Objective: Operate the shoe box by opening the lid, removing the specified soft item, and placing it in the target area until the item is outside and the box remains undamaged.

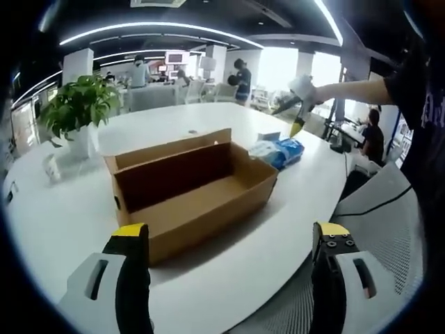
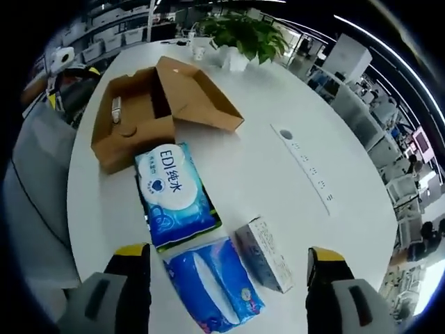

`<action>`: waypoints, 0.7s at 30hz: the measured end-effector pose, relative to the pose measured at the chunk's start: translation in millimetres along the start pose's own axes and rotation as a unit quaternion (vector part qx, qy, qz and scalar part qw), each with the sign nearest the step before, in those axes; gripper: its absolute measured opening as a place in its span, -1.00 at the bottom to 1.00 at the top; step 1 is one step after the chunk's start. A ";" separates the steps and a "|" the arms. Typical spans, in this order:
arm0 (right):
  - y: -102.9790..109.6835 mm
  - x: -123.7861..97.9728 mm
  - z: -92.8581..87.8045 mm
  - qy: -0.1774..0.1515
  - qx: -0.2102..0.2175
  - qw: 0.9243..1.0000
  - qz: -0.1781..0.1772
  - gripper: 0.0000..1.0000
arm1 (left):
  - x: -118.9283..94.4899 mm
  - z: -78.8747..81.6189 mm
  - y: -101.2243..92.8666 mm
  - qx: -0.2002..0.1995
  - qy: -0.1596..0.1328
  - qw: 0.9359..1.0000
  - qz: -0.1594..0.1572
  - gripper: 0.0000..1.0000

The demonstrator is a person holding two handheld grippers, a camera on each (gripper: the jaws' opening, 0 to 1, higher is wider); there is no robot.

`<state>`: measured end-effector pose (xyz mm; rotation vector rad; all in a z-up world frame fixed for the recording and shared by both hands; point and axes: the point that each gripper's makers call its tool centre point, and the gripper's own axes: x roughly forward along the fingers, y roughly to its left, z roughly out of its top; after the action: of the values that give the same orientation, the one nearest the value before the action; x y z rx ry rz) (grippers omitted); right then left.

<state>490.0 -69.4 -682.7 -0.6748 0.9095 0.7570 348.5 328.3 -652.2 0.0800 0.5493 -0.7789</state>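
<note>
1. The cardboard shoe box (image 1: 191,191) sits open on the white counter (image 1: 62,223), its lid (image 2: 198,97) folded back and tilted outward from the long side. In the left gripper view the inside looks bare brown cardboard.
2. In the right gripper view a small pale object (image 2: 116,110) lies against the inner wall of the box; what it is cannot be told.
3. Just outside one short end of the box lies a soft blue-and-white tissue pack (image 2: 175,195), flat on the counter and touching or nearly touching the box.
4. Beside that pack, nearer the right gripper, lies a second blue soft pack (image 2: 214,285), and next to it a small grey-white carton (image 2: 264,254).
5. A white power strip (image 2: 304,165) lies farther out on the counter, well apart from the packs.
6. A potted green plant (image 1: 78,108) stands near the counter's far edge, beyond the box.
7. The left gripper (image 1: 229,240) hovers in front of the box, jaws spread wide and holding nothing.
8. The right gripper (image 2: 228,261) hangs above the packs and carton, jaws released and apart, grasping nothing; in the left gripper view it appears raised in the air on a person's outstretched arm (image 1: 351,90).
</note>
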 end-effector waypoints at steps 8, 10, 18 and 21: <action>15.6 -3.6 -0.4 -0.014 0.029 0.999 -0.005 0.99 | -1.3 5.8 4.9 0.001 -0.004 1.000 0.001 0.95; 19.0 -5.7 0.5 -0.021 0.040 0.999 -0.007 0.99 | -1.2 7.5 5.8 0.002 -0.004 1.000 0.000 0.95; 36.2 -15.3 5.2 -0.052 0.067 0.996 -0.008 0.99 | 1.4 13.5 9.3 0.003 -0.007 1.000 -0.004 0.95; 39.1 -19.1 8.3 -0.065 0.077 0.995 -0.013 0.99 | 3.6 14.5 9.9 0.009 -0.004 1.000 -0.005 0.94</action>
<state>454.4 -46.4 -669.7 -0.4954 0.8294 0.6912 363.7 329.1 -642.8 0.0904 0.5353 -0.7927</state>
